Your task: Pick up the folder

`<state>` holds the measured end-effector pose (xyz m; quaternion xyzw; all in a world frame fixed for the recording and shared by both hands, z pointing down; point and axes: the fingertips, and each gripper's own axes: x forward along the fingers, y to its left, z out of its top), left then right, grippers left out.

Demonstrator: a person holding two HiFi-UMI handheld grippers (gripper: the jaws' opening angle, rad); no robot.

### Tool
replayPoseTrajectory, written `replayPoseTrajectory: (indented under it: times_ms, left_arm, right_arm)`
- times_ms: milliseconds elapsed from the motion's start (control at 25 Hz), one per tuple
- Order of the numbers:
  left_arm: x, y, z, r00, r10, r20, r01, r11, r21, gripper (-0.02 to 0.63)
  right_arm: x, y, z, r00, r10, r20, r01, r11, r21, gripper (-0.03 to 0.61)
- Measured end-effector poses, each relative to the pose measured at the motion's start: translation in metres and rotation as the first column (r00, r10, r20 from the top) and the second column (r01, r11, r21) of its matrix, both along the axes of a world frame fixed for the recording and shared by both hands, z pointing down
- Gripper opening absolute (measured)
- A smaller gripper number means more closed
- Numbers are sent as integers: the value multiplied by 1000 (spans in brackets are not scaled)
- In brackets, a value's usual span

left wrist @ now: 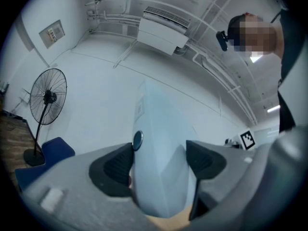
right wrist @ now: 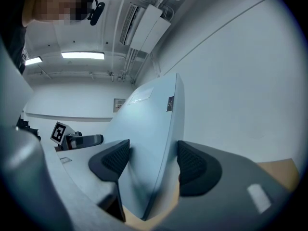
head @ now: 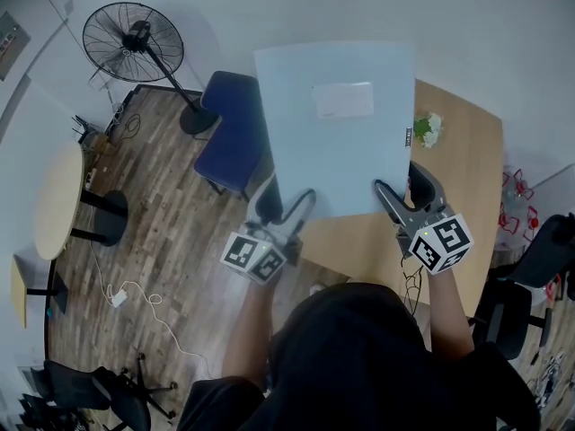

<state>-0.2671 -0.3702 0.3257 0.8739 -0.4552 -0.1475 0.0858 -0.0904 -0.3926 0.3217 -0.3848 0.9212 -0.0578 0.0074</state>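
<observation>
You hold the smooth, pale-blue rectangular folder (head: 332,142) up over the rounded wooden table (head: 467,164); your left gripper (head: 289,206) and right gripper (head: 402,191) each pinch a lower corner between ribbed black pads (right wrist: 192,165), with a blue padded chair (head: 229,133) beyond

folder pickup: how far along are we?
Done: the left tool and the right tool are each shut on the folder, one near each lower corner. In hand: the folder is held up on end, apparently clear of the wooden table. Left: nothing obvious for the pickup itself, at most a fuller lift.
</observation>
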Motion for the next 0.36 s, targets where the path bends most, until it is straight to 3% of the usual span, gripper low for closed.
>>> replayPoseTrajectory:
  times_ms: [360]
  left_arm:
    - [8,-11,3,1000,23,14,-23,1000,0,350]
  right_arm:
    - [8,-6,3,1000,12,-5,-11,1000,26,301]
